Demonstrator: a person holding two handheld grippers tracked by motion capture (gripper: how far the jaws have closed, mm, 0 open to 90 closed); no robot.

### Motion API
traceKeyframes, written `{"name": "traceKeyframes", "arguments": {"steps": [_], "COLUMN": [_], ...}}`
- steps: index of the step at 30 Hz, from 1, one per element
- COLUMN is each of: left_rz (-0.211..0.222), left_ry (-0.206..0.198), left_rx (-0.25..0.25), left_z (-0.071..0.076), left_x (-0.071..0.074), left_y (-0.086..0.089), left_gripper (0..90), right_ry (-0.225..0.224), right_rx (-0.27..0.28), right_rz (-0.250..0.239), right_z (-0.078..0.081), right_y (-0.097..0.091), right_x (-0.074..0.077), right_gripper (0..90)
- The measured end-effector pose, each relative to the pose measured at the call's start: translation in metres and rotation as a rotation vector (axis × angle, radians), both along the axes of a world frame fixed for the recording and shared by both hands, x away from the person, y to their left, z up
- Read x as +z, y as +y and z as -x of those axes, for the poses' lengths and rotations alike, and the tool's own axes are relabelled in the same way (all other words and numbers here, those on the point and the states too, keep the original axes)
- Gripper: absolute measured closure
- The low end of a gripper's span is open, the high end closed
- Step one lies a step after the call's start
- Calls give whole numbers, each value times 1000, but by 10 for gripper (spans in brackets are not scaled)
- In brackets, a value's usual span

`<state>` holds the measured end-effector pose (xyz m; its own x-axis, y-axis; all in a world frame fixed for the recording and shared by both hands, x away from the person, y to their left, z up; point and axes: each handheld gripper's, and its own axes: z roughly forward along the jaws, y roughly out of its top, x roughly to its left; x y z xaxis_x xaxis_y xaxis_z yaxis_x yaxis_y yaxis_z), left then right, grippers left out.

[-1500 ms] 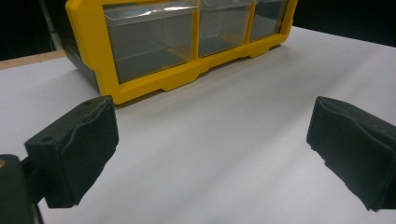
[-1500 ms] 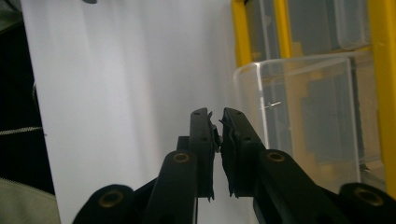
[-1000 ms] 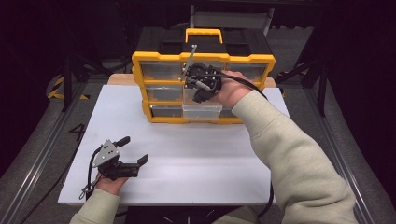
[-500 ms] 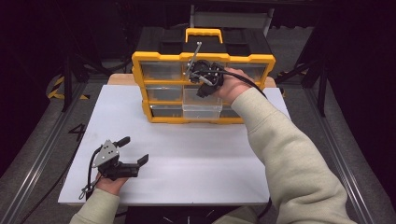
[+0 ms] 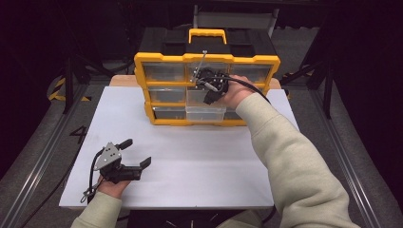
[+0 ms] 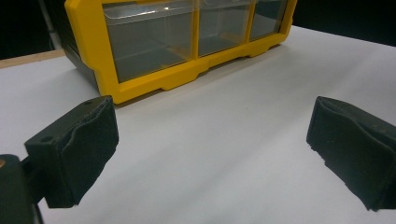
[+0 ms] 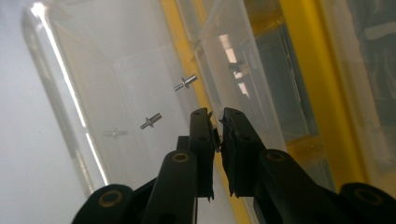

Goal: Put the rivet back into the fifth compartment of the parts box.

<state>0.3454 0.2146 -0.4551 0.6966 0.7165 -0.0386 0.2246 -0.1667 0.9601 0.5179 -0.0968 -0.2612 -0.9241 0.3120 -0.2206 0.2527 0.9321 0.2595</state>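
Observation:
A yellow organizer [image 5: 142, 80] with clear drawers stands at the back of the white table [image 5: 199, 161]. Its bottom middle drawer [image 5: 205, 114] is pulled out. My right gripper [image 5: 208, 97] hangs over that drawer, in front of the middle row. In the right gripper view the gripper [image 7: 215, 116] has its jaws pressed together, with a tiny pale sliver of a small screw at the tips. Two more screws [image 7: 151, 121] [image 7: 185, 82] lie in the clear drawer [image 7: 70, 93] below. My left gripper [image 5: 135, 153] rests open near the front left, its jaws [image 6: 210, 140] wide apart over bare table.
The organizer's yellow frame [image 6: 154, 81] sits ahead of the left gripper, and its other drawers are pushed in. A black case with a yellow handle [image 5: 207, 34] sits on top. A dark floor with rails [image 5: 43, 156] surrounds the table.
The right gripper has risen a little from the open drawer toward the middle row. The left gripper has stayed put.

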Motion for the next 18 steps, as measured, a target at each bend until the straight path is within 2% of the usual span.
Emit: {"name": "traceKeyframes", "arguments": {"steps": [3, 18], "left_rz": [-1, 3], "left_ry": [0, 0], "left_rx": [0, -1], "left_z": [0, 0], "left_x": [0, 0], "left_y": [0, 0], "left_gripper": [31, 31], "right_ry": [15, 51], "right_rx": [-22, -24], "right_rz": [11, 45], "right_z": [0, -7], "right_y": [1, 3], "right_x": [-5, -19], "right_gripper": [825, 825]}}
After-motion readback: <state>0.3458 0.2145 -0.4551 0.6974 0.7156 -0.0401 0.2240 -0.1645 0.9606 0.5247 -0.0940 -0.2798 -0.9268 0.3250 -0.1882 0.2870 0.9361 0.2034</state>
